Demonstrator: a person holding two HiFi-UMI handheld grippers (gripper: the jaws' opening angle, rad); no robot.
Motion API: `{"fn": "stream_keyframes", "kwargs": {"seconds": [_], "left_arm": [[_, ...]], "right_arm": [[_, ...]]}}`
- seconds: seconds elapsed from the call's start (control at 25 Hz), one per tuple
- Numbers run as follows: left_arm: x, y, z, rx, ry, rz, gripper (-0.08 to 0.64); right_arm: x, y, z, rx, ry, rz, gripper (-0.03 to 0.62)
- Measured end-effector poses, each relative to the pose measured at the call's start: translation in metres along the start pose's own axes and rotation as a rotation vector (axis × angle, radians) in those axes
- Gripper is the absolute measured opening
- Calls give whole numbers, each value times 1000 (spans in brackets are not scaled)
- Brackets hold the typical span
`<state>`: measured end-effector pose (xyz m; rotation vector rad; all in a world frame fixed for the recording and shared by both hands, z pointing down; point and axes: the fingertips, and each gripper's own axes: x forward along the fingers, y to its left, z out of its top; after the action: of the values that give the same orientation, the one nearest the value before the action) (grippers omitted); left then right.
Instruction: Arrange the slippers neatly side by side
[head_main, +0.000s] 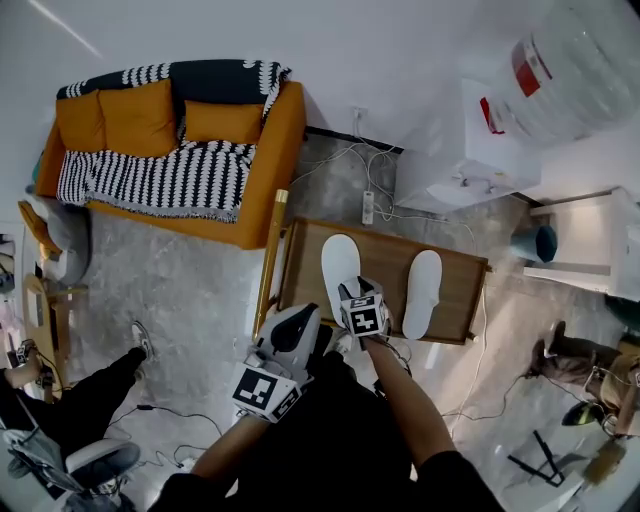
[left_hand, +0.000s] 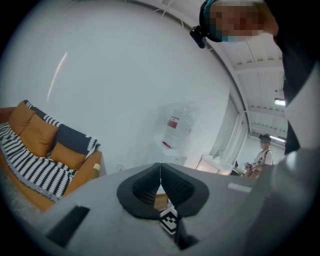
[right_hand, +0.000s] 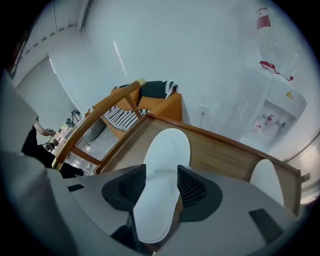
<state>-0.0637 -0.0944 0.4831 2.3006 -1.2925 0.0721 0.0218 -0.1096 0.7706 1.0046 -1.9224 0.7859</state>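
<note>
Two white slippers lie soles-down on a low wooden table (head_main: 385, 250). The left slipper (head_main: 340, 262) is longer in view and points away from me; the right slipper (head_main: 423, 292) lies a hand's width to its right, set a little nearer. My right gripper (head_main: 352, 292) hangs over the near end of the left slipper (right_hand: 165, 175), open, its pads (right_hand: 190, 186) either side of the heel. The right slipper (right_hand: 265, 177) shows at that view's edge. My left gripper (head_main: 298, 318) is shut on nothing, held off the table's near-left corner; its pads meet (left_hand: 160, 186).
A wooden rail (head_main: 272, 255) stands along the table's left side. An orange sofa (head_main: 170, 150) with a striped blanket is at the back left, a water dispenser (head_main: 480, 150) at the back right. A power strip (head_main: 367, 208) and cables lie on the floor. People sit at both lower sides.
</note>
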Motion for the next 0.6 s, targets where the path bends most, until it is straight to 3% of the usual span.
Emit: {"fn": "stream_keyframes", "kwargs": {"seconds": [0.32,0.6], "left_arm": [[2,10,-4,-16,13,13,17],[3,18,-3,-21,16,22,17]], "right_arm": [[20,1,1,20,22,17,176],[26,2,0,21,32,14,87]]}}
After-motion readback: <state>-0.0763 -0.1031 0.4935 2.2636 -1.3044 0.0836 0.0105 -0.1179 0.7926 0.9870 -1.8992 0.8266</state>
